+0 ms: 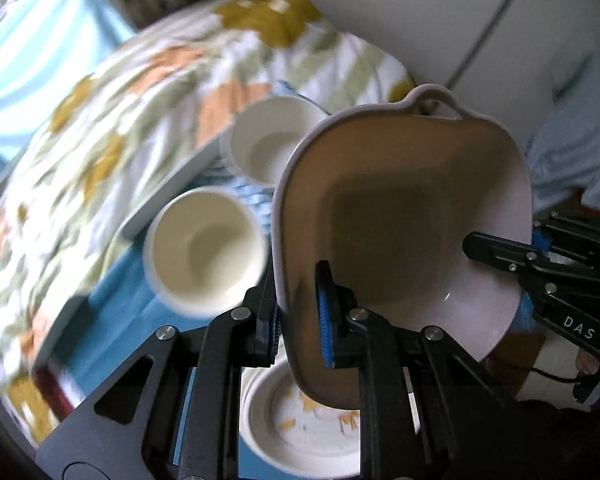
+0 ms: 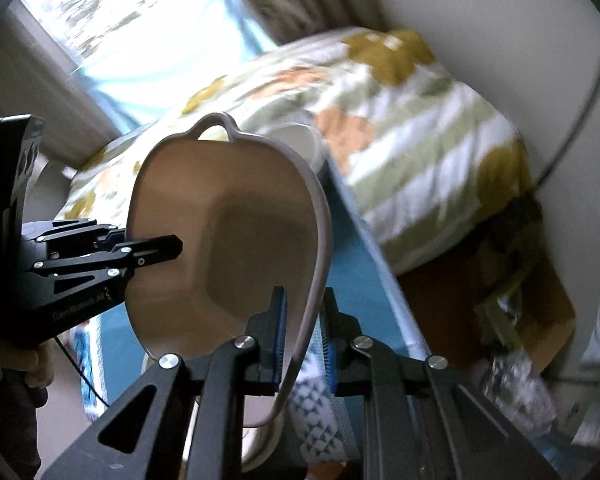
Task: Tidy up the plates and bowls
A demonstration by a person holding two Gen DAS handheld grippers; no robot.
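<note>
1. In the left wrist view, at 9 o'clock lies a floral bedcover [image 1: 112, 128]. Just right of it, at about 10 o'clock from the picture's centre, two small white bowls [image 1: 206, 246] sit side by side on a blue cloth [image 1: 120, 312], touching or nearly so.
2. The left tool [image 1: 298, 320] sits at 6 o'clock in its own view, its blue-padded fingers [image 1: 324, 320] closed to a narrow gap on the near rim of the large handled dish [image 1: 400, 216]. One finger is inside the wall, one outside.
3. The dish is held clear of the surface and tilted, its loop handle at 12 o'clock. Beneath it, at 6 o'clock, a shallow white bowl with orange marks [image 1: 312, 428] rests on the cloth.
4. The right tool [image 2: 306, 340] likewise pinches the opposite rim, fingers nearly together around the thin wall.
5. Handling, as a judgement: the dish looks like glazed ceramic, so stiff, fairly heavy, slick and chippable. A rim pinch on two opposite sides seems the sound hold; the handle looks too small and smooth for the pads.
6. Pose: both tools reach in roughly level from opposite sides, facing each other across the dish. They must move together or the dish could twist and slip.
</note>
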